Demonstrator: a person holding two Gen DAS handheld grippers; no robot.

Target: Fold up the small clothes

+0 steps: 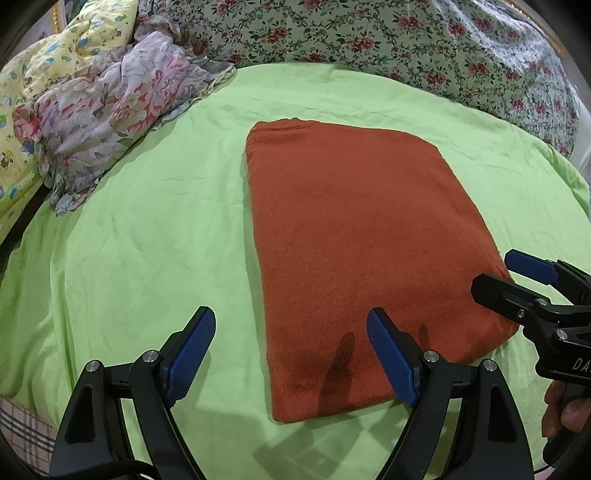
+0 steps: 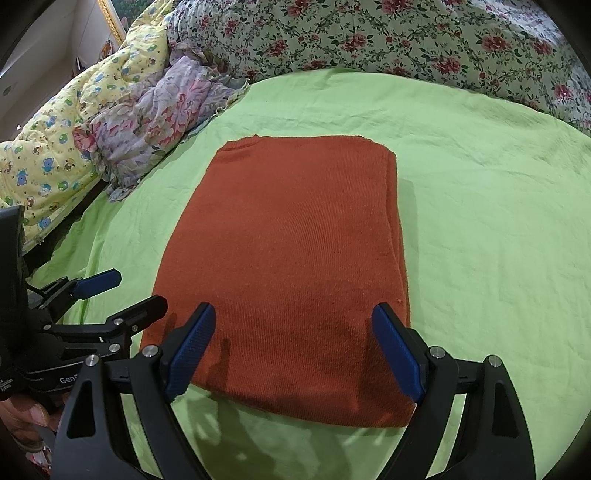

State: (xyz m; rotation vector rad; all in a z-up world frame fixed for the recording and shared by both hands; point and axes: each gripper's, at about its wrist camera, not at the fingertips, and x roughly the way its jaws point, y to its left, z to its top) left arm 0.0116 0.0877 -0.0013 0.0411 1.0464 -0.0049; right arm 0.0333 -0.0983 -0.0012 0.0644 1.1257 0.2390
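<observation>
A rust-red knit garment (image 1: 354, 251), folded into a thick rounded rectangle, lies flat on a wrinkled lime-green sheet (image 1: 147, 240), long axis running away toward a floral quilt (image 1: 369, 33). Left gripper (image 1: 291, 354) and right gripper (image 2: 293, 349) hover over its near end, jaws spread wide, holding nothing.

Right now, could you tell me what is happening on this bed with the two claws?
A person is folding small clothes with a hand-held claw in each hand. A rust-orange knit garment lies folded into a neat rectangle on the green sheet. The left claw and right claw both hover open above its near edge, holding nothing. A crumpled floral cloth and a yellow printed quilt are bunched at the left edge of the sheet, apart from the garment.
</observation>
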